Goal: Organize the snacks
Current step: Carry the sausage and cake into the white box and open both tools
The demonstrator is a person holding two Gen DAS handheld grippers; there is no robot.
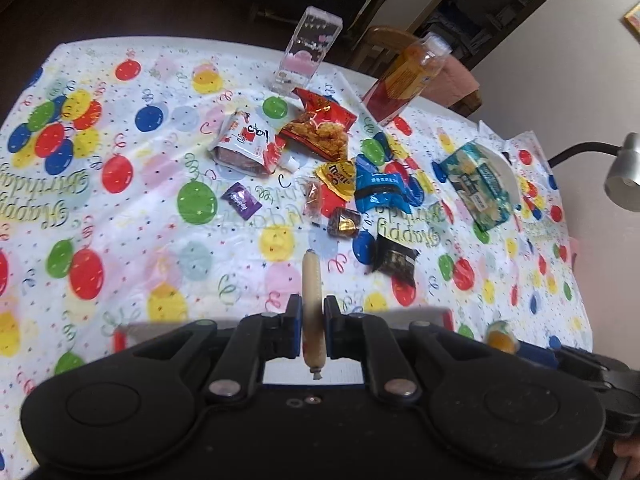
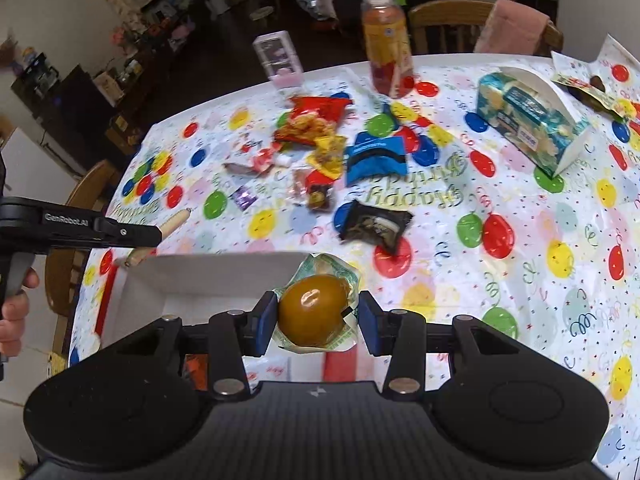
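Note:
My left gripper [image 1: 312, 306] is shut on a beige sausage stick [image 1: 311, 276], which points forward over a white open box [image 1: 416, 314] with red edges. In the right wrist view that gripper [image 2: 160, 236] comes in from the left with the sausage [image 2: 176, 220] above the box [image 2: 200, 280]. My right gripper [image 2: 318, 304] is shut on a wrapped brown egg-shaped snack [image 2: 312, 316] at the box's right corner. Loose snacks lie mid-table: a red chips bag [image 1: 320, 124], a white-red pouch [image 1: 248, 144], a blue pack [image 1: 380, 192] and a black pack [image 1: 394, 260].
A balloon-print cloth [image 1: 120, 240] covers the table. A clear box [image 1: 306, 52] and an orange-red bottle [image 1: 408, 76] stand at the far edge, with a teal carton [image 1: 478, 184] to the right. Wooden chairs [image 2: 448, 24] ring the table. A hand [image 2: 14, 312] grips the left tool.

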